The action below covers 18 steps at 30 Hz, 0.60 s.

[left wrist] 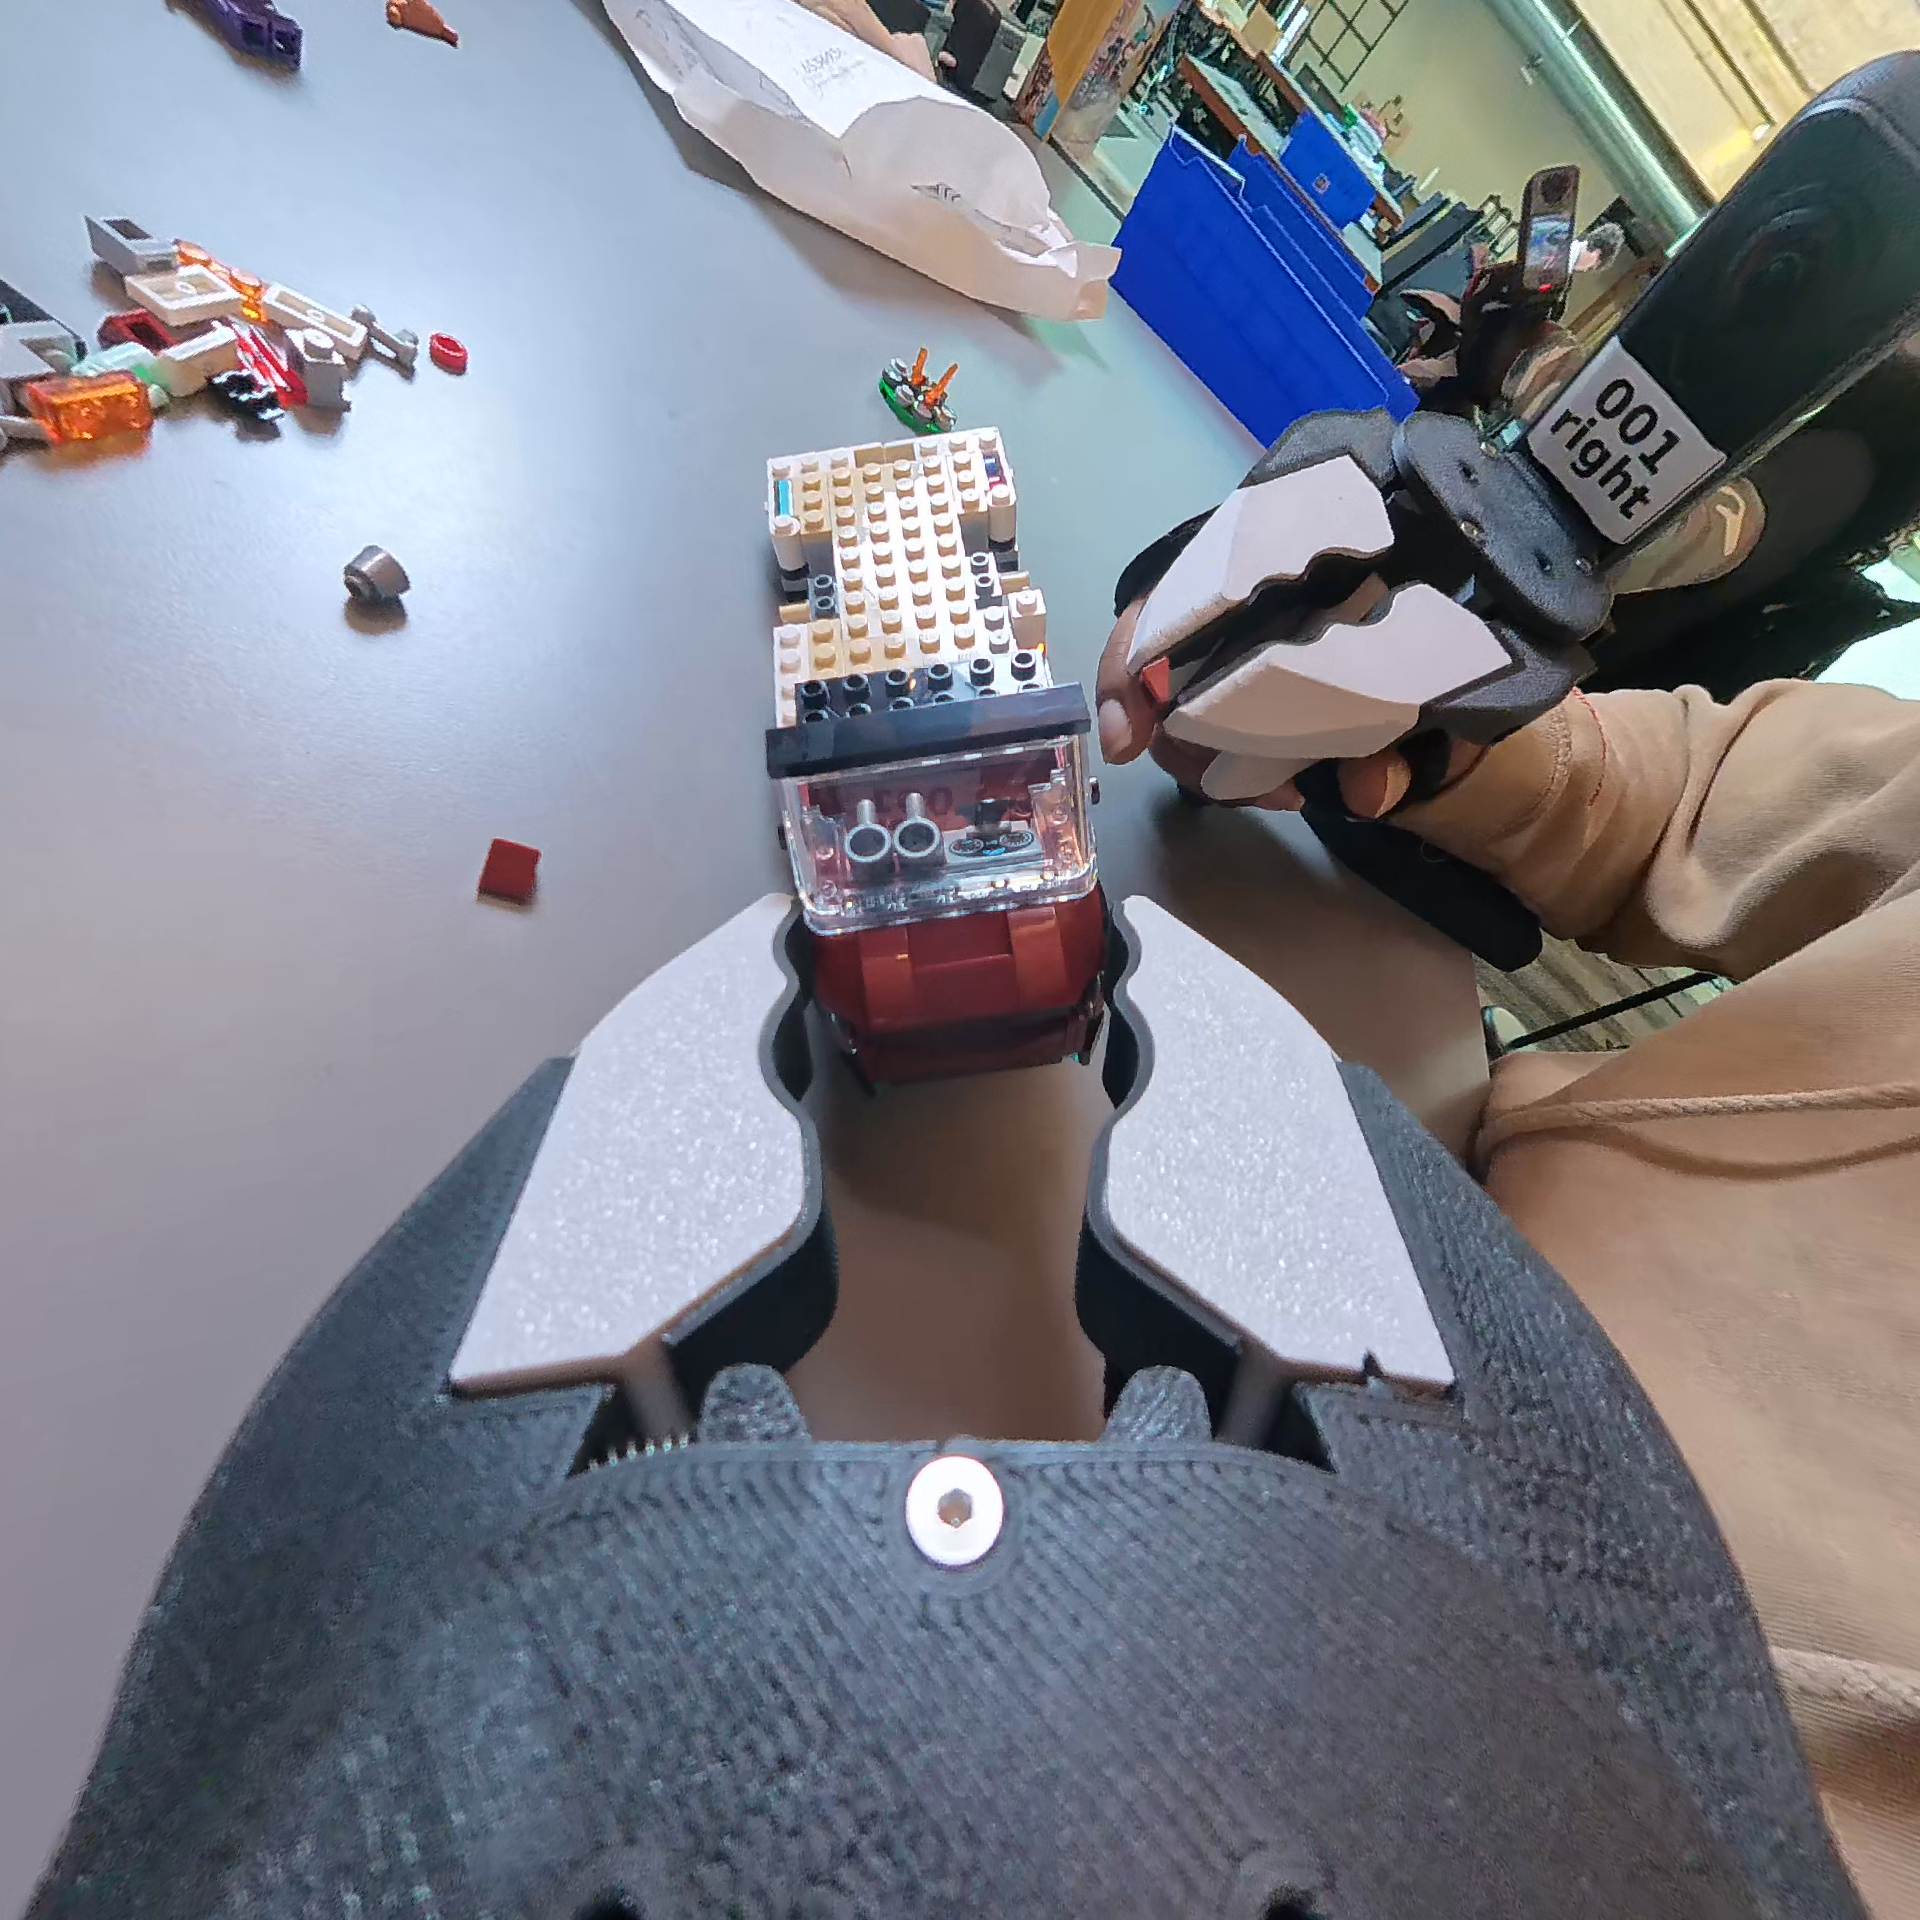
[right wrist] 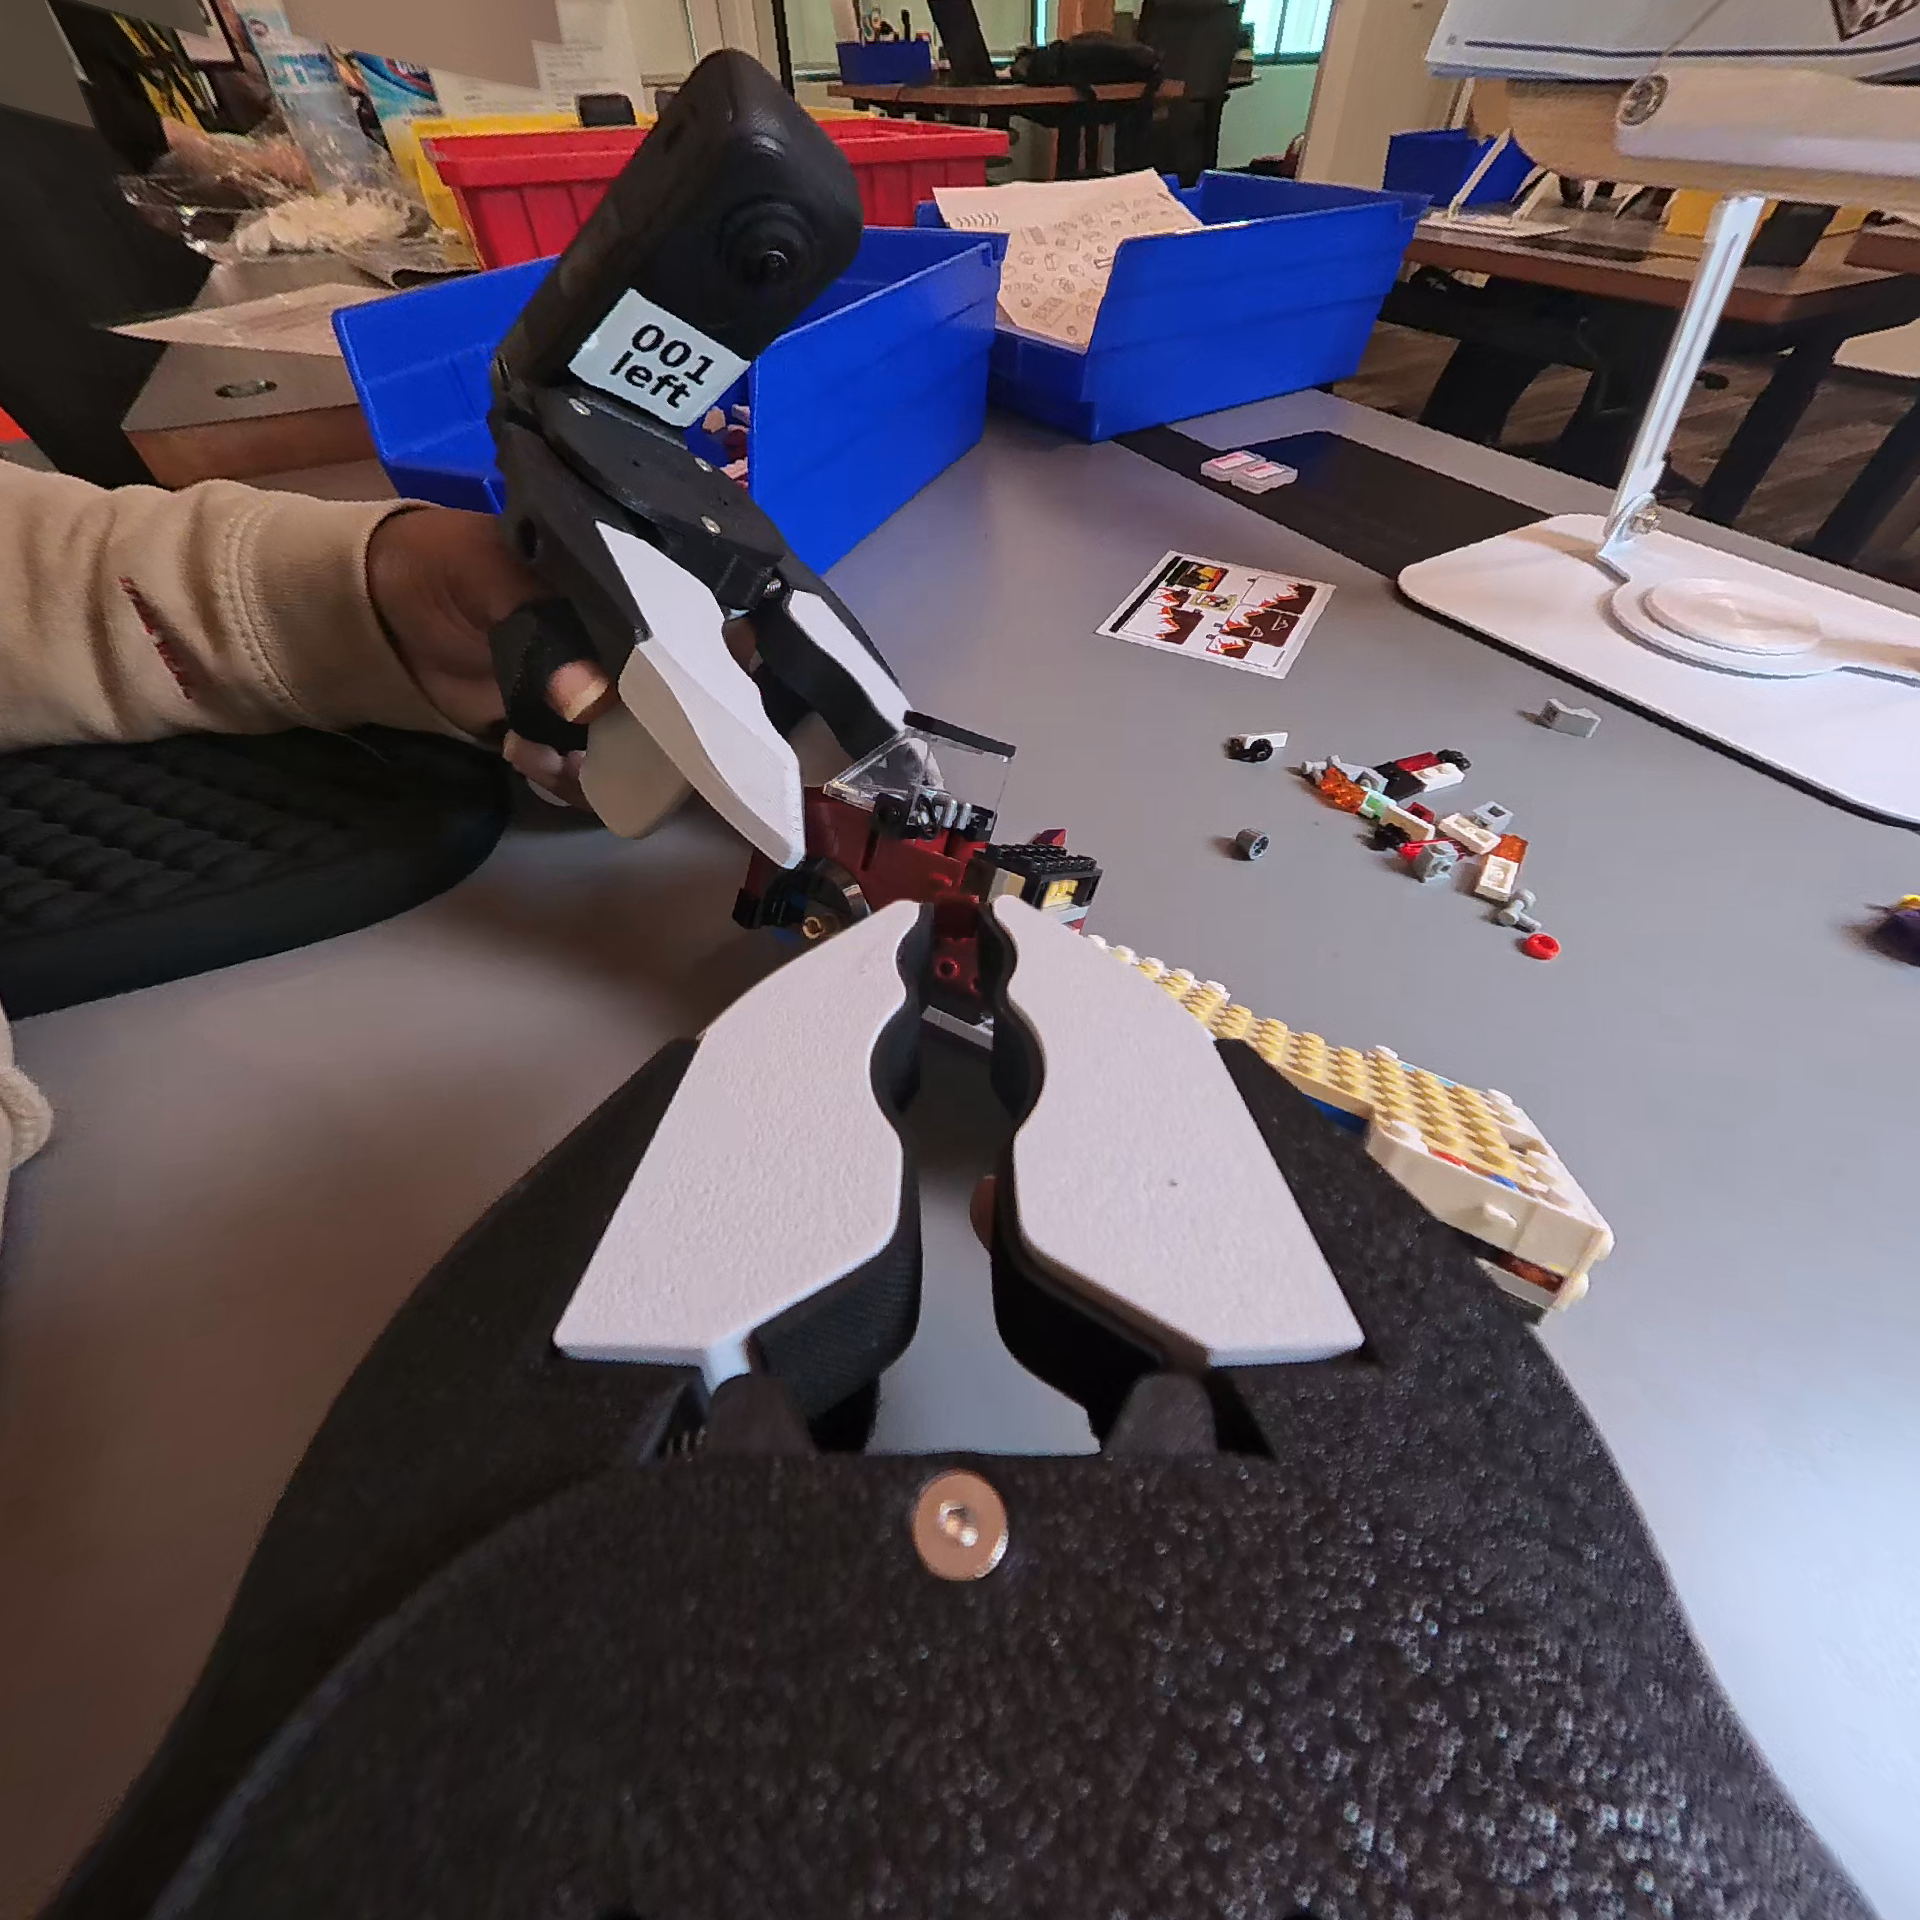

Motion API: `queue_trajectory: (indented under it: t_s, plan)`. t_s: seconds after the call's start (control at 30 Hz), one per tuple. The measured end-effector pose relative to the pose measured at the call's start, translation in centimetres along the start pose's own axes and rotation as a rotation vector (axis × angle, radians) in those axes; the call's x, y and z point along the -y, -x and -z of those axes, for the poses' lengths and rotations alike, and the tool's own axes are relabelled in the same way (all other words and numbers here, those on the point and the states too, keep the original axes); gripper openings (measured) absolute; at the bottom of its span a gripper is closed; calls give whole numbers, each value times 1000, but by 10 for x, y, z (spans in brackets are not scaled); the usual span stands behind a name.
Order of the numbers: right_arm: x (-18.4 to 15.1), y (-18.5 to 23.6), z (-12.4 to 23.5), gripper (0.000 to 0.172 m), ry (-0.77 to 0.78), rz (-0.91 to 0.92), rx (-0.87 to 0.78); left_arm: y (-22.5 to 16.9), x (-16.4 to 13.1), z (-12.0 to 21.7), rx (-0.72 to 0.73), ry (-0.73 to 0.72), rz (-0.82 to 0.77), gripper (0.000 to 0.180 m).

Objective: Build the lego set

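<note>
A brick-built truck (left wrist: 935, 810) stands on the grey table (left wrist: 520, 675), with a dark red hood, a clear cab under a black roof and a tan studded flatbed (left wrist: 894, 561). My left gripper (left wrist: 951, 935) is shut on the truck's dark red hood, one pad pressed on each side. It also shows in the right wrist view (right wrist: 842, 790), gripping the truck's front (right wrist: 894, 842). My right gripper (right wrist: 956, 925) is shut on a small dark red brick piece (right wrist: 951, 966). In the left wrist view it (left wrist: 1153, 686) hovers just right of the cab, apart from it.
Loose bricks (left wrist: 208, 332) lie at the far left, with a red tile (left wrist: 509, 868), a grey cone piece (left wrist: 374, 577) and a small green assembly (left wrist: 920, 400) nearer. A crumpled paper bag (left wrist: 883, 156), blue bins (right wrist: 1195, 301), an instruction sheet (right wrist: 1216, 613) and a white lamp base (right wrist: 1662, 623) stand farther off. There is about 6 cm between the tips of the two grippers.
</note>
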State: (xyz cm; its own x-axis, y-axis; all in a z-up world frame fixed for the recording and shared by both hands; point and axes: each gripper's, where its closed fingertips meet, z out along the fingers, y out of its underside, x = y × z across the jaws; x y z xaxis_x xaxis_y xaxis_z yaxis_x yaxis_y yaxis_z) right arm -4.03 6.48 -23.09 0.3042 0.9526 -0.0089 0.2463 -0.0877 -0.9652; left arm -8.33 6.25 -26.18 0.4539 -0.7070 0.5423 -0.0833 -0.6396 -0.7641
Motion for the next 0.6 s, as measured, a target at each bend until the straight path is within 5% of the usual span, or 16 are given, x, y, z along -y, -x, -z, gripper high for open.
queue_trajectory:
  t_s: [0.2,0.33,0.6]
  plan:
    - [-33,28,0,8,273,317,170,11,-1,-1,164,45,-320,55]
    - [-59,44,4,8,459,349,300,11,-9,-9,250,120,-622,55]
    - [-71,60,6,9,686,500,520,-9,0,3,234,61,-705,56]
